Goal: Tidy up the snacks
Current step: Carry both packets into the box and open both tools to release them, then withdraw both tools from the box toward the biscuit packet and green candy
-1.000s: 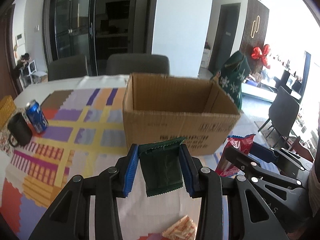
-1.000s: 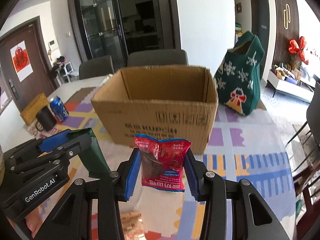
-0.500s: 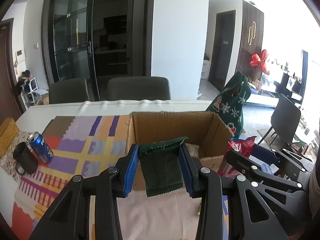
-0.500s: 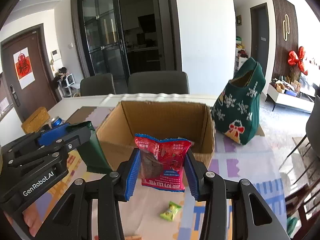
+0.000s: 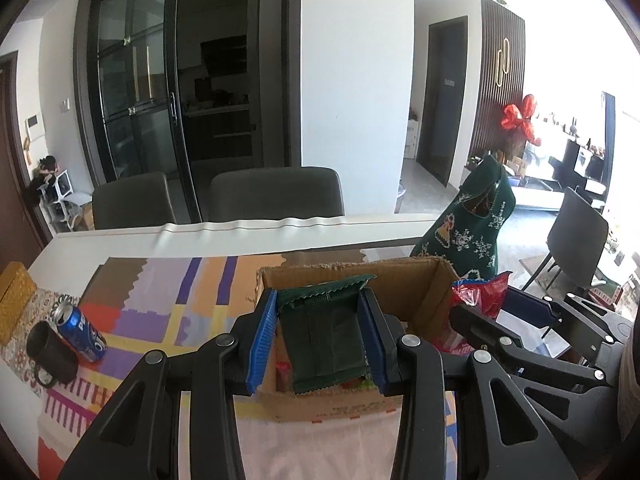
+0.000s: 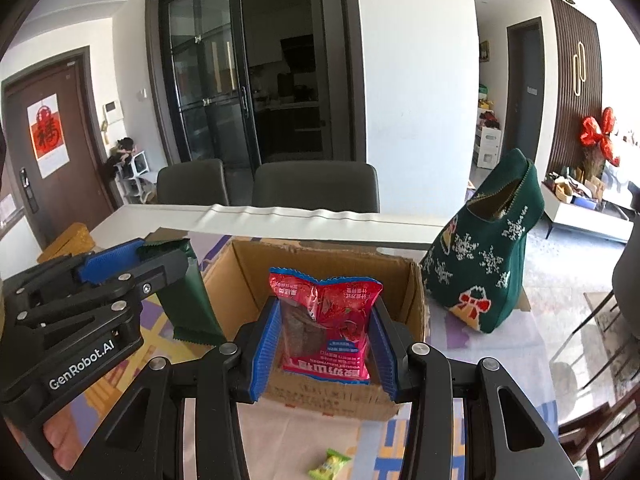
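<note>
- Clearly, "GenRobot.AI" is showing in white letters on the black body of the left gripper (image 6: 120,272), readable only from the right wrist view.
- Red printed characters are running along the near wall of the cardboard box (image 6: 332,396), too small to read; the blue can (image 5: 82,330) beside the black mug (image 5: 50,354) near the table's left edge is carrying a white logo that I cannot make out.
- Left gripper (image 5: 322,338) is clamping a dark green snack packet (image 5: 326,340) between its blue pads, long axis upright, serrated top edge pointing up, hanging over the open box (image 5: 420,292).
- Right gripper (image 6: 326,346) is pinching a red snack bag (image 6: 326,322), also upright over the box; its white lettering is facing the camera upside down.
- Right wrist view alone is showing a small yellow-green candy (image 6: 330,464) lying on the patterned tablecloth (image 6: 400,432) in front of the box, and the green knitted stocking (image 6: 484,268) standing near the table's right edge.
</note>
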The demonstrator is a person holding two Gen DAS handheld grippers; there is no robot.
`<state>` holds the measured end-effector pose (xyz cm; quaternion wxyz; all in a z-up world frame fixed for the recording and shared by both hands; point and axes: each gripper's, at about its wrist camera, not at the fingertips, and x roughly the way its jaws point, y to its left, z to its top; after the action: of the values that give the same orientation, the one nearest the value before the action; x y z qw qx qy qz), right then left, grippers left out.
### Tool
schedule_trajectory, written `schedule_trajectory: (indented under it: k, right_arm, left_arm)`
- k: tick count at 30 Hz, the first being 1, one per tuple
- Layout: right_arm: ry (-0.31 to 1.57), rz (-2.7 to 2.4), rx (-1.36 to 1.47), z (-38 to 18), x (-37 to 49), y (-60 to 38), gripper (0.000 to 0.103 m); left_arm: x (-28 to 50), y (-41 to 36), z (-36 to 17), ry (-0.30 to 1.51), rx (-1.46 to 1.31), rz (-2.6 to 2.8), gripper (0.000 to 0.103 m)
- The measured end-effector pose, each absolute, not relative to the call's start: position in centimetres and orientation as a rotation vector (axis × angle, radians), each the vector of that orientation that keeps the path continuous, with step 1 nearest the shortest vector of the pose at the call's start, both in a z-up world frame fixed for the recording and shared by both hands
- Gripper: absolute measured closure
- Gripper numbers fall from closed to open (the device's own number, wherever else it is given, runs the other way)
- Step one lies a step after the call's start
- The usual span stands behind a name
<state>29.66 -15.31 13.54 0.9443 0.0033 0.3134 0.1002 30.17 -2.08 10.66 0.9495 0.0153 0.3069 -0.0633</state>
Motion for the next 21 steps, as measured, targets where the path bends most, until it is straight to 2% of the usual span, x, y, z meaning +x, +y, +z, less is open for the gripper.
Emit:
schedule_trajectory:
  k: [11, 13, 16, 17, 21]
  right_arm:
    - [0.7, 0.194, 0.007, 11.7, 33.5, -16.1, 0.059]
    - [0.712, 0.19, 0.011, 11.3, 33.9, -16.1, 0.058]
    - [0.745, 0.185, 0.017, 10.8, 34.6, -16.1, 0.045]
    - [0.749, 0.183, 0.023, 10.7, 34.7, -16.2, 0.041]
    - [0.736, 0.177, 0.005, 10.8, 34.0, -16.1, 0.04]
  left_arm:
    - [34.0, -2.5, 8.2, 0.722, 0.034, -0.12, 0.061]
    - [34.4, -2.5, 7.8, 0.746, 0.041, -0.103, 0.055]
    - [34.2, -2.2, 7.7, 0.739, 0.05, -0.081, 0.039]
    - [34.1, -2.2, 7.7, 0.734, 0.053, -0.075, 0.039]
    - [33.2, -1.7, 7.9, 0.733, 0.062, -0.062, 0.035]
